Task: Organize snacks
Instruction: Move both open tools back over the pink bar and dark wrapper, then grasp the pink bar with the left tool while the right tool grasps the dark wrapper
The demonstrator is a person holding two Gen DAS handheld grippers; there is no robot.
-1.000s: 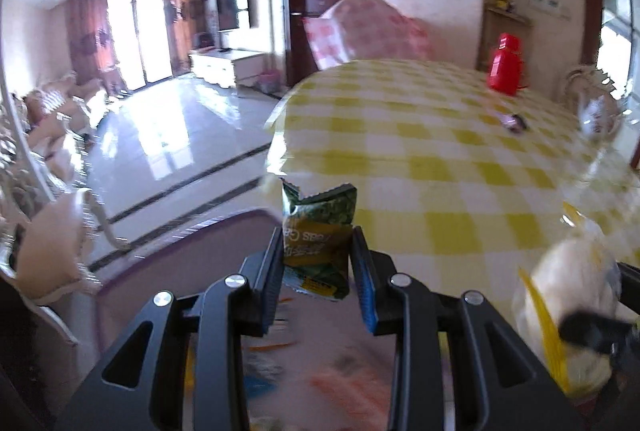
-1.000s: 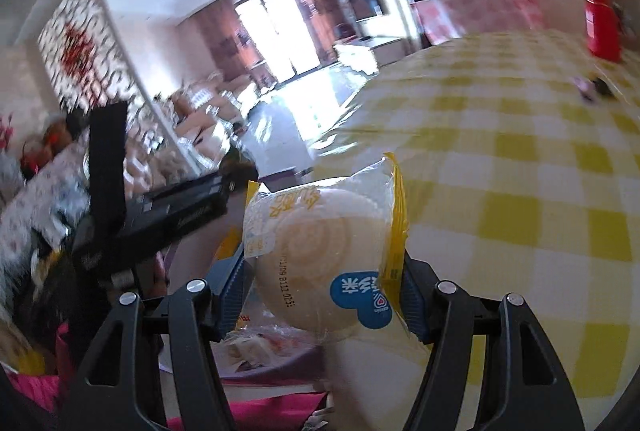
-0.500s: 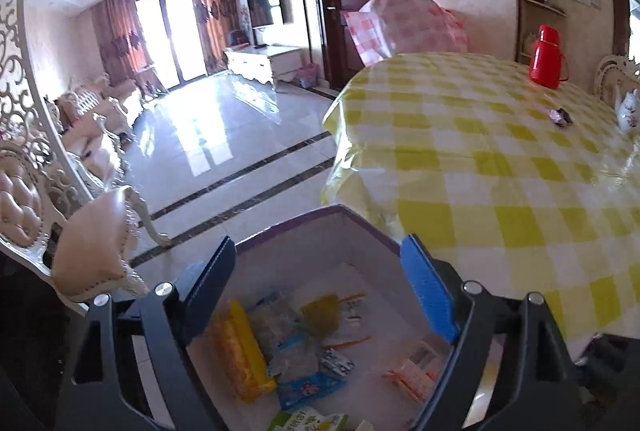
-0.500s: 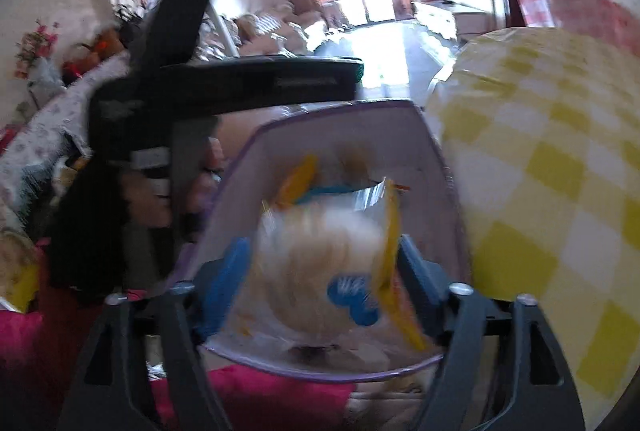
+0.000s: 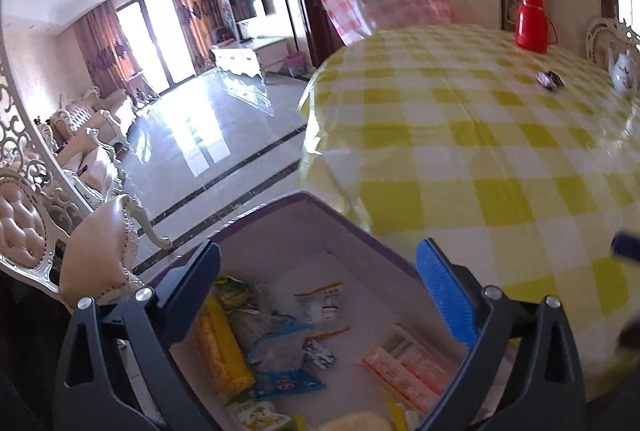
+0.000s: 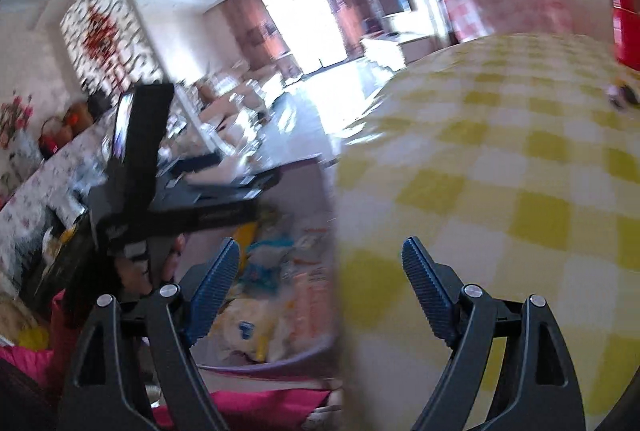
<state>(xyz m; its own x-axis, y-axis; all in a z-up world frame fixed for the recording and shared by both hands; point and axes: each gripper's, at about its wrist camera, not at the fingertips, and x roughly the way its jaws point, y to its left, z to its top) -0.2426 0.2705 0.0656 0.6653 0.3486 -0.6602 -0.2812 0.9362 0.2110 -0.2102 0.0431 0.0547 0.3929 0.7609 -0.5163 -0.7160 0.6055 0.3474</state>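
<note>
Left wrist: my left gripper (image 5: pixel 320 287) hangs over the purple-rimmed box (image 5: pixel 352 231), jaws opening, nothing between; snack packets (image 5: pixel 276 355) lie inside. Right wrist: my right gripper (image 6: pixel 320 287) is spread, empty, straddling the box edge and the checked surface (image 6: pixel 500 171); bun packet (image 6: pixel 248 327) rests in the box. Step: release made. Next, I judge, means fetching another snack.

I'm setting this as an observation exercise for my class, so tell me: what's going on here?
A person with a claw in each hand is sorting snacks into a box beside the table. The left claw is opening over the box, nothing between its fingers. The right claw is open and empty by the table's edge. Wrapped snacks lie in the box.
</note>
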